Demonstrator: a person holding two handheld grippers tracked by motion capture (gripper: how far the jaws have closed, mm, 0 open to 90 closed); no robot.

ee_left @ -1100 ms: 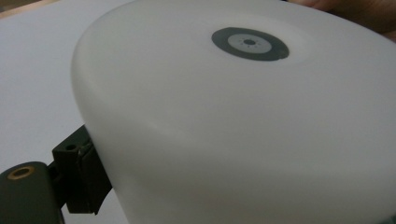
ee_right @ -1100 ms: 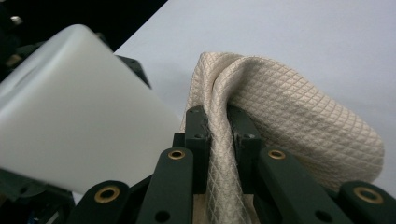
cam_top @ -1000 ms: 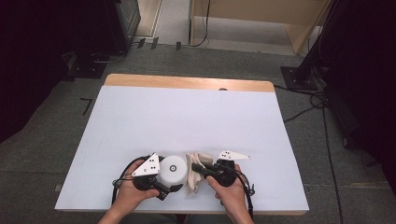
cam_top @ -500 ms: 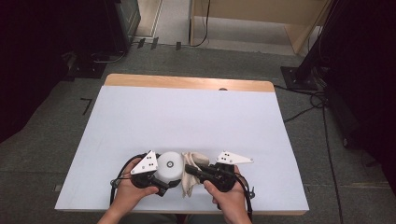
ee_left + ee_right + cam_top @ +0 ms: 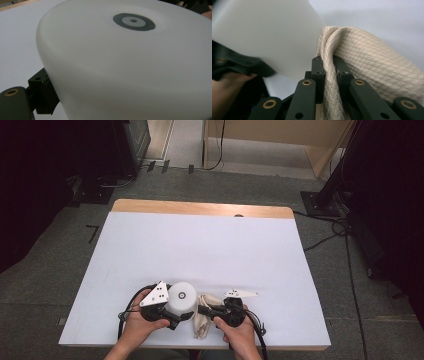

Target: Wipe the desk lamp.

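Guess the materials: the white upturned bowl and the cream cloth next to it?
Bowl: probably plastic, though glazed ceramic can't be ruled out. It has a smooth, matte-to-satin white surface with soft shading, no sharp glare, and a grey ring mark on its base. Cloth: woven textile, likely cotton or a blend. It is cream, with a quilted diamond pattern, and hangs in soft folds where the right tool pinches it.

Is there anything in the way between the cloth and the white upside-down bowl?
Nothing visible stands between them. The right gripper is shut on the cream cloth, which lies right beside the white upside-down bowl that the left gripper holds near the table's front edge.
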